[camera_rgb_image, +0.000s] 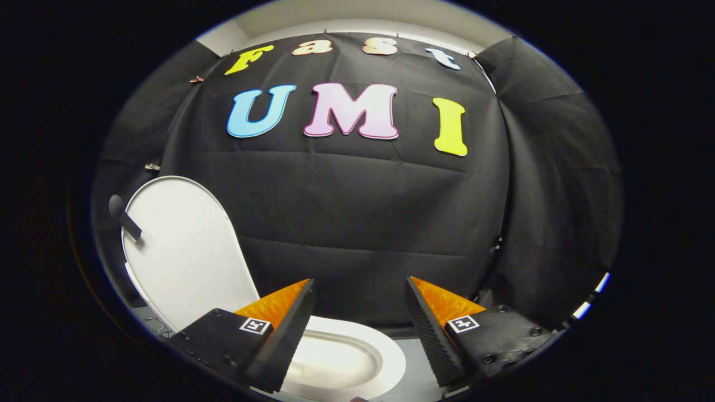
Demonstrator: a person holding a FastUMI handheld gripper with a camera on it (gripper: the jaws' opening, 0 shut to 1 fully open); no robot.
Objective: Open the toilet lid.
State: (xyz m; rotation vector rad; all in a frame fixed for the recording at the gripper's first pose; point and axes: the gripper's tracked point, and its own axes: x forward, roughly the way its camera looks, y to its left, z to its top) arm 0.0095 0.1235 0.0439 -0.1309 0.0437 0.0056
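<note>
Dim booth, lit from above; a bright strip is seen atop the black cloth wall. Mild glare on the raised toilet lid. Strong fisheye bending at edges; periphery perhaps slightly soft.

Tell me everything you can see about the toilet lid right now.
The toilet lid is a white, smooth oval, plastic by the look, raised upright and leaning back beside the black cloth wall. A dark strip sticks out from its upper edge. It stands behind the open bowl. The gripper has its jaws spread apart, touching nothing, over the bowl.
</note>
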